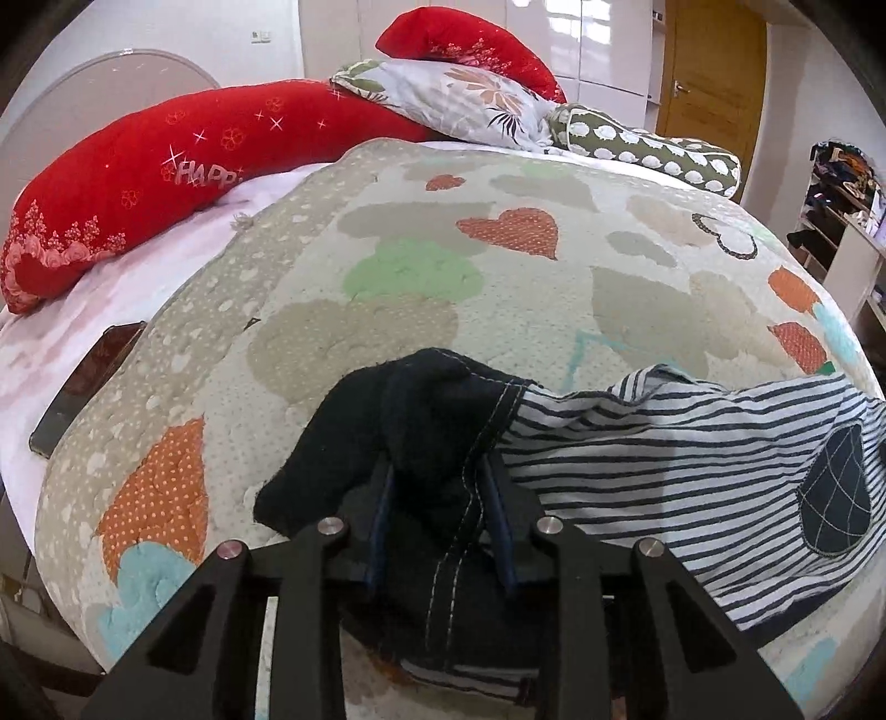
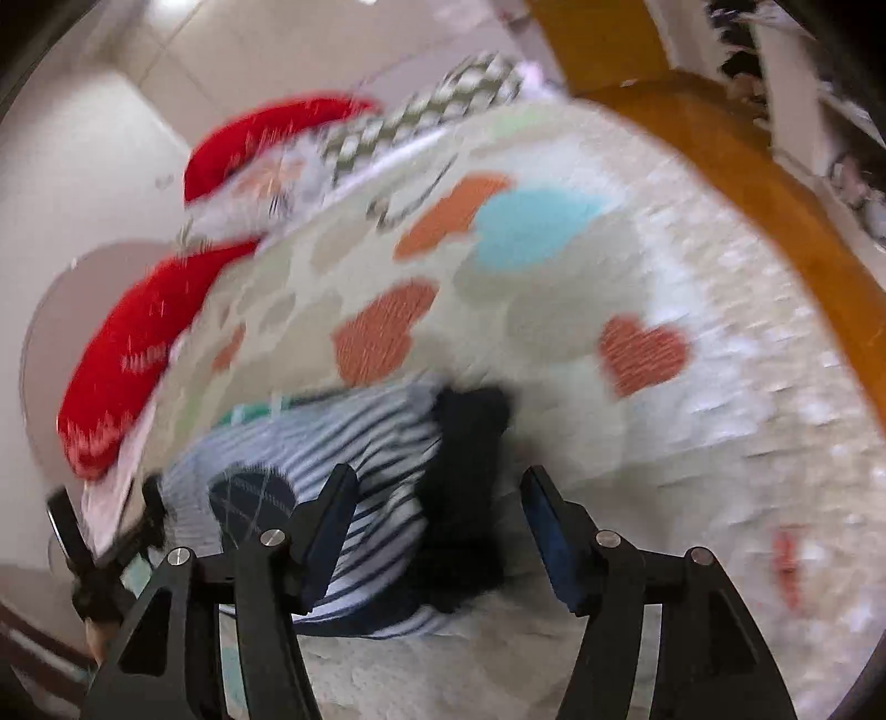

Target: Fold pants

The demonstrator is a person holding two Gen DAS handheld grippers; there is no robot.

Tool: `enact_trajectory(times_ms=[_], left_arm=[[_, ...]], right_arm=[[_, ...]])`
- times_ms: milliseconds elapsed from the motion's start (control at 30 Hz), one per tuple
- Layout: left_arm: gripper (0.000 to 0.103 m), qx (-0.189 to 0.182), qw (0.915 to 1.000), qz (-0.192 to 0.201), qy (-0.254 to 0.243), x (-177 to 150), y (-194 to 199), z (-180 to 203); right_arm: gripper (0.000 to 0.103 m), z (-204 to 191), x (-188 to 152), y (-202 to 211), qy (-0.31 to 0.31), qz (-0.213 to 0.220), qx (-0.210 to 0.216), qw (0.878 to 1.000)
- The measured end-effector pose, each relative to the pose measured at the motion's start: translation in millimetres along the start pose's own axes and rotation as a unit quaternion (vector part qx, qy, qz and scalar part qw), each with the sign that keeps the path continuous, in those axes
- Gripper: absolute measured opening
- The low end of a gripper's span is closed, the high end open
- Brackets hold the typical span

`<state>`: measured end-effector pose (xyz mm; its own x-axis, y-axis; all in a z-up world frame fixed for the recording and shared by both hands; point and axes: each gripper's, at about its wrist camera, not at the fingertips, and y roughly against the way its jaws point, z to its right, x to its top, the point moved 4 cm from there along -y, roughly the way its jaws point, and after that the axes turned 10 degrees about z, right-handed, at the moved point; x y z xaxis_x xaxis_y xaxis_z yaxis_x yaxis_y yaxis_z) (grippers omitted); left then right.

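While left tongs [image 1: 437, 476] clamp the striped pants' [image 1: 692, 459] dark cuff, right tongs [image 2: 437, 498] gape.

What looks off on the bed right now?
A dark flat object, maybe a phone, lies half tucked under the quilt's left edge. The striped pants lie rumpled, dark cuff bunched in the left hand-held gripper.

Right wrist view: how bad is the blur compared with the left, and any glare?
Right wrist view: heavy motion smear across the quilt and pillows, though the striped pants remain recognisable and the right gripper itself stays sharp. Left wrist view: crisp, with strong fisheye bulge on the quilt; mild window glare on the glossy wardrobe doors; even daylight, soft shadows.
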<state>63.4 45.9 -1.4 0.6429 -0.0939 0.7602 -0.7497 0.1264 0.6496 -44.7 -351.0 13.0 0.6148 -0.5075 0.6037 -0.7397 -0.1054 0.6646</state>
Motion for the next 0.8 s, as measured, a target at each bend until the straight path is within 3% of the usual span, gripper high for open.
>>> enact_trajectory(times_ms=[33, 100, 167, 233, 300, 400, 467, 567, 633, 733, 800], left_arm=[[0.029, 0.001, 1.0000, -0.002, 0.002, 0, 1, -1], [0.030, -0.001, 1.0000, -0.006, 0.007, 1, 3, -1], [0.030, -0.007, 0.9998, -0.011, 0.013, 4, 7, -2], [0.030, 0.004, 0.9998, -0.013, 0.012, 7, 16, -1], [0.030, 0.010, 0.9999, -0.005, 0.008, 12, 32, 1], [0.050, 0.043, 0.9989, 0.016, 0.005, 19, 62, 2], [0.061, 0.052, 0.9980, 0.032, 0.016, 24, 81, 0], [0.061, 0.070, 0.9967, 0.039, 0.014, 27, 97, -3], [0.062, 0.081, 0.9957, 0.042, 0.012, 30, 102, -5], [0.062, 0.080, 0.9957, 0.040, 0.025, 29, 110, -11], [0.062, 0.076, 0.9959, 0.039, 0.031, 29, 114, -14]], right_arm=[[0.026, -5, -4, -8, 0.007, -0.011, -0.003, 1.000], [0.020, -9, -5, -12, -0.005, -0.016, 0.007, 1.000], [0.019, -7, 2, -2, -0.020, 0.007, 0.002, 1.000], [0.027, -4, 6, 7, -0.020, 0.022, -0.017, 0.999], [0.038, -5, 6, 12, 0.012, 0.036, -0.071, 0.997], [0.050, -10, 12, 29, 0.039, 0.064, -0.099, 0.992], [0.053, -13, 18, 53, 0.031, 0.104, -0.118, 0.987], [0.053, -33, 22, 80, 0.047, 0.149, -0.121, 0.980], [0.053, -56, 19, 85, 0.078, 0.147, -0.104, 0.981], [0.053, -94, 1, 64, 0.129, 0.104, -0.064, 0.984], [0.053, -111, -15, 45, 0.163, 0.078, -0.063, 0.981]])
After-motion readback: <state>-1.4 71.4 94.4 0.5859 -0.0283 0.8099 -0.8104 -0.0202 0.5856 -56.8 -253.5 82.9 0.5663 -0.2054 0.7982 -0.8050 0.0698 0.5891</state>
